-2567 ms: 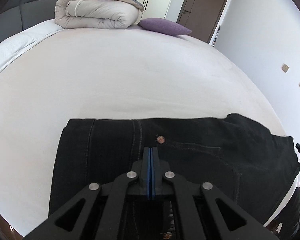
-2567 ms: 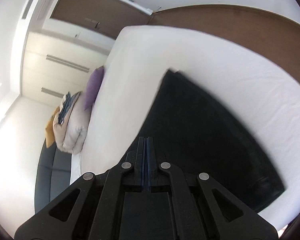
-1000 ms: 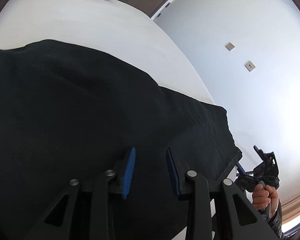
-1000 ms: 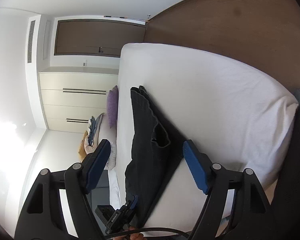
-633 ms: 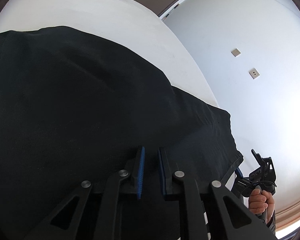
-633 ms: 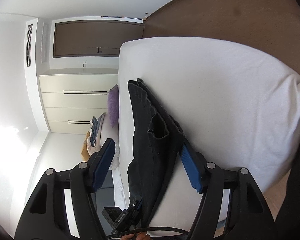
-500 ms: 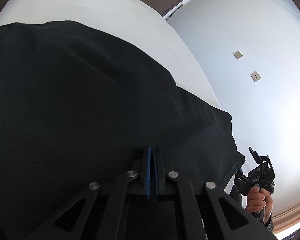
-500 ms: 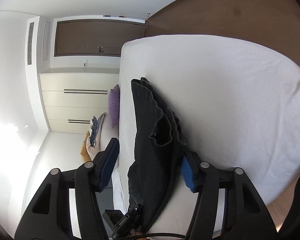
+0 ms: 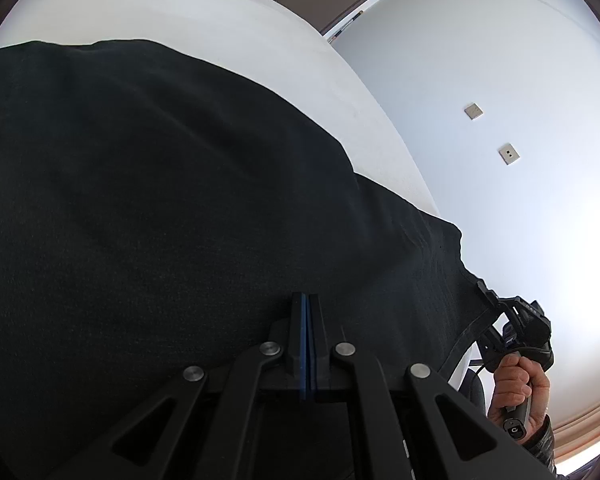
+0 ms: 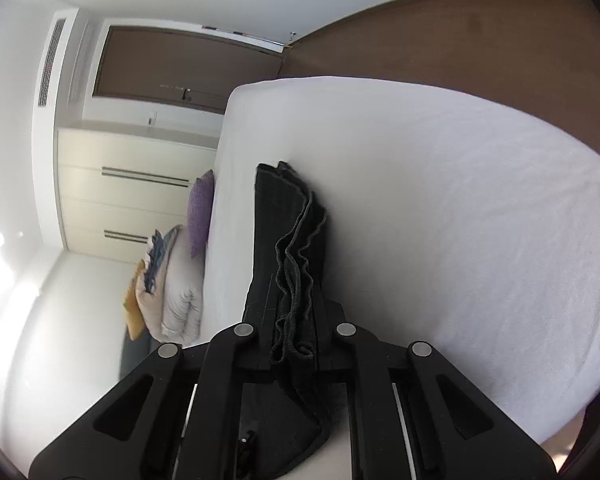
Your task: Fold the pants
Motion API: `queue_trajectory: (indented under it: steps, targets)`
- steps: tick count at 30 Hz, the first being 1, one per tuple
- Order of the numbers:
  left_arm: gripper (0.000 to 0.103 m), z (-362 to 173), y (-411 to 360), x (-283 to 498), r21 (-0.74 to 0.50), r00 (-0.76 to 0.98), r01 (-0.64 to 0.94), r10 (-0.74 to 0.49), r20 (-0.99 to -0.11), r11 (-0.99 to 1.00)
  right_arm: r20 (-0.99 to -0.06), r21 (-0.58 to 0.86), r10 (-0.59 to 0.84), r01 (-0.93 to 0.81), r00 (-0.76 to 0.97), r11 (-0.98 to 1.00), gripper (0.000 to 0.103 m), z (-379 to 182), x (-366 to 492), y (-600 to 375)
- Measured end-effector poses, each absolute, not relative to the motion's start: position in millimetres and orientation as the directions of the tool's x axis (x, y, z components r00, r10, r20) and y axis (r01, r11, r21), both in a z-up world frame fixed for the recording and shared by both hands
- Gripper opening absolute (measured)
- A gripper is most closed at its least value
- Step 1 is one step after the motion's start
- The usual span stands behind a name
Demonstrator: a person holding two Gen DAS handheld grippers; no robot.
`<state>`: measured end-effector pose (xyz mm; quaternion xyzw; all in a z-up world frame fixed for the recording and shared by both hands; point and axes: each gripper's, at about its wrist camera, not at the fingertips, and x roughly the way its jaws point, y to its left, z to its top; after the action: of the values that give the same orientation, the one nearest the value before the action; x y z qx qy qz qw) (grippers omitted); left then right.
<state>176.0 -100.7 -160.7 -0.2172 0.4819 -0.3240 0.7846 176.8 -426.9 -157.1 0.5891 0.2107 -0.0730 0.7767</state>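
bed [image 10: 460, 208]: white sheet, wide and bare on the far side; it carries the whole job, with plenty of landing room beyond the garment.
pants [image 9: 160, 200]: black, lying flat across the near part of the bed; the hem end runs toward the bed's edge, where the layered cuffs [image 10: 296, 264] stack up in wavy folds.
step in hand, as i judge it: both ends of one edge are taken up, ready to lift and carry the leg end over toward the waist for the next fold.
left tongs [image 9: 306, 336]: blue pads pressed together with no gap showing; they sit right at the near edge of the pants, so they probably pinch cloth, though the pinch itself is hidden under the fingers.
right tongs [image 10: 294, 344]: closed on the stacked hem layers, which bunch between the fingers; seen also from the left view, held in the person's right hand [image 9: 516, 384] at the far corner.
doing it well: raise both tongs together and level, keep the edge taut between them so the layers do not slide apart, then lay it down square on the waist edge before letting go.
risk: the thick hem stack may shed an inner layer if the right side pulls sideways.
far things: purple pillow [image 10: 200, 212] and rolled duvet [image 10: 180, 300], well apart from the work.
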Motion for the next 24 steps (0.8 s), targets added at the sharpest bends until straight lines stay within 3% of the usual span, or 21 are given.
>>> queue_trajectory:
  steps: [3, 5, 6, 8, 11, 12, 15, 24]
  targets:
    - [0.004, -159.2, -99.1, 175.0, -0.661, 0.330, 0.290, -0.720, -0.610, 0.692, -0.488, 0.745, 0.096, 0.356, 0.868, 0.564, 0.009, -112.5, 195.4, -394.3]
    - [0.004, -157.4, -94.9, 174.2, -0.688, 0.334, 0.270, -0.736, -0.589, 0.673, -0.539, 0.523, 0.037, 0.301, 0.841, 0.797, 0.009, -77.3, 213.8, -343.8]
    - [0.009, -155.9, -92.9, 173.9, -0.712, 0.335, 0.255, -0.750, -0.570, 0.655, -0.564, 0.359, -0.002, 0.248, 0.826, 0.900, 0.009, -66.5, 225.5, -308.1]
    - [0.046, -149.8, -91.4, 173.4, -0.754, 0.341, 0.243, -0.781, -0.523, 0.611, -0.608, 0.091, -0.044, 0.124, 0.793, 0.988, 0.009, -65.4, 247.6, -241.3]
    - [0.079, -136.8, -97.4, 174.4, -0.784, 0.347, 0.251, -0.809, -0.475, 0.568, -0.668, -0.055, -0.029, -0.010, 0.743, 0.998, 0.009, -94.1, 249.6, -180.6]
    - [0.083, -134.1, -100.4, 175.7, -0.788, 0.344, 0.251, -0.813, -0.470, 0.562, -0.690, -0.078, -0.032, -0.031, 0.723, 0.996, 0.009, -102.3, 246.0, -168.1]
    - [0.086, -133.5, -114.5, 184.2, -0.805, 0.307, 0.244, -0.831, -0.464, 0.540, -0.683, -0.147, -0.073, -0.040, 0.726, 0.988, 0.009, -121.6, 235.0, -154.6]
    - [0.086, -139.0, -159.2, 210.2, -0.784, 0.208, 0.212, -0.811, -0.547, 0.583, -0.635, -0.193, -0.075, -0.065, 0.769, 0.979, 0.009, -110.6, 208.1, -134.4]
